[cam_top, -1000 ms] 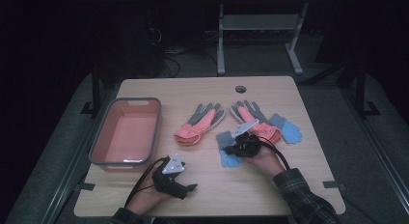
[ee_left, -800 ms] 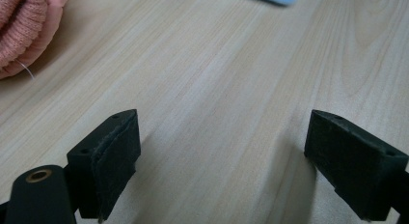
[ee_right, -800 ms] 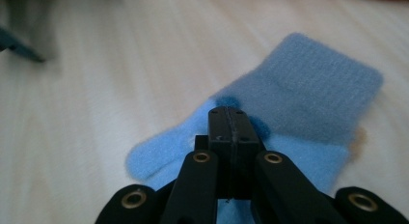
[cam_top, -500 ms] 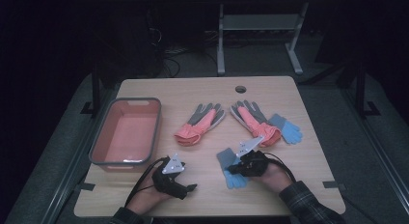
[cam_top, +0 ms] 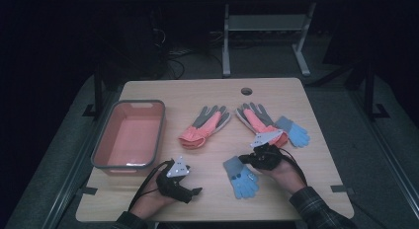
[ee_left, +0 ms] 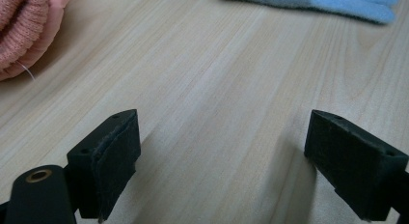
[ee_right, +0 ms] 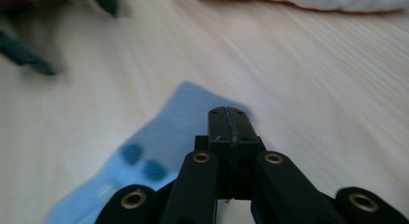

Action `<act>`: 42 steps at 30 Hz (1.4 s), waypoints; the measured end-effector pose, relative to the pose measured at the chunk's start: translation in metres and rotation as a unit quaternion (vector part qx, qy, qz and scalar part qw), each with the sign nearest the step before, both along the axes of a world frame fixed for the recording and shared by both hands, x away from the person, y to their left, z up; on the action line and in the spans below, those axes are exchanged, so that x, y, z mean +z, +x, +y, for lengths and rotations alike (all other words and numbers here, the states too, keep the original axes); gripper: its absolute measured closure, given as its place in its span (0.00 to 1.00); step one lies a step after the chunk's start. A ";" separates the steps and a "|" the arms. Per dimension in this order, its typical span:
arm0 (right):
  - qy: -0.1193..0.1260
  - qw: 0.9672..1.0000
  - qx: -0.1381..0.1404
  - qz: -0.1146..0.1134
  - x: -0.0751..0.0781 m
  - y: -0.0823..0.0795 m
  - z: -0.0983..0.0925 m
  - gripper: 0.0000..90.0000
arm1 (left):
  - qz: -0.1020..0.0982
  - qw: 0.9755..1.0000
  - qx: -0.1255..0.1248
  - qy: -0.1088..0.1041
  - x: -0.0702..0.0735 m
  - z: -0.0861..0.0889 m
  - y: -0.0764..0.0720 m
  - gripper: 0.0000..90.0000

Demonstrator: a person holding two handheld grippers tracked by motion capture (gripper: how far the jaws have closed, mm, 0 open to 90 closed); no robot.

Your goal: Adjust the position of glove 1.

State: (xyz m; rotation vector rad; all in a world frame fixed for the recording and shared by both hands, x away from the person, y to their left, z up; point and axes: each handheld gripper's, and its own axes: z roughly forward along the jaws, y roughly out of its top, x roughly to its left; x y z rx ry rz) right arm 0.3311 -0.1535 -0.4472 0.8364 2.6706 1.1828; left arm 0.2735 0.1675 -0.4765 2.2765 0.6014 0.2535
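A light blue glove (cam_top: 240,176) with dark dots lies flat near the table's front, fingers toward me. My right gripper (cam_top: 244,160) is at its cuff. In the right gripper view the jaws (ee_right: 227,119) are pressed together at the blue glove's (ee_right: 159,147) edge, pinching it. A second blue glove (cam_top: 294,131) lies to the right, beside a pink and grey glove (cam_top: 255,118). Another pink and grey pair (cam_top: 205,126) sits mid-table. My left gripper (cam_top: 192,191) rests low at the front left, open (ee_left: 224,134) over bare wood.
A pink bin with a grey rim (cam_top: 101,140) stands empty at the table's left. A round cable hole (cam_top: 246,91) is at the far edge. In the left gripper view a pink cuff (ee_left: 24,31) lies at the upper left and the blue glove (ee_left: 313,1) at the top.
My right gripper has pulled the dotted blue glove away from the other gloves toward the front edge. The left gripper has kept still.
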 end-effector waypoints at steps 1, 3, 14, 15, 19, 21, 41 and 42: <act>-0.014 1.000 -0.011 0.000 -0.002 0.008 0.001 1.00 | 0.001 1.000 0.001 0.001 0.000 0.000 0.000 0.13; -0.016 1.000 -0.016 0.006 -0.004 0.013 0.002 1.00 | 0.001 1.000 0.001 0.001 0.000 0.000 -0.001 0.13; -0.021 1.000 0.010 0.018 -0.015 0.020 0.027 1.00 | 0.001 1.000 0.001 0.001 0.000 0.000 0.000 0.13; -0.018 1.000 0.012 0.020 -0.015 0.020 0.030 1.00 | 0.001 1.000 0.001 0.001 0.000 0.000 0.000 0.13; -0.018 0.999 0.033 0.019 -0.016 0.016 0.045 1.00 | 0.001 1.000 0.001 -0.001 0.000 0.000 0.000 0.13; -0.015 0.999 0.042 0.022 -0.016 0.014 0.052 1.00 | 0.000 1.000 0.000 0.000 0.000 0.000 0.000 0.13; -0.006 0.999 0.049 0.008 0.002 -0.016 0.023 1.00 | -0.001 1.000 0.000 0.000 0.000 0.000 0.000 0.13; -0.014 0.999 0.042 0.015 0.000 -0.026 0.012 1.00 | -0.002 1.000 0.000 0.001 0.000 0.000 0.000 0.13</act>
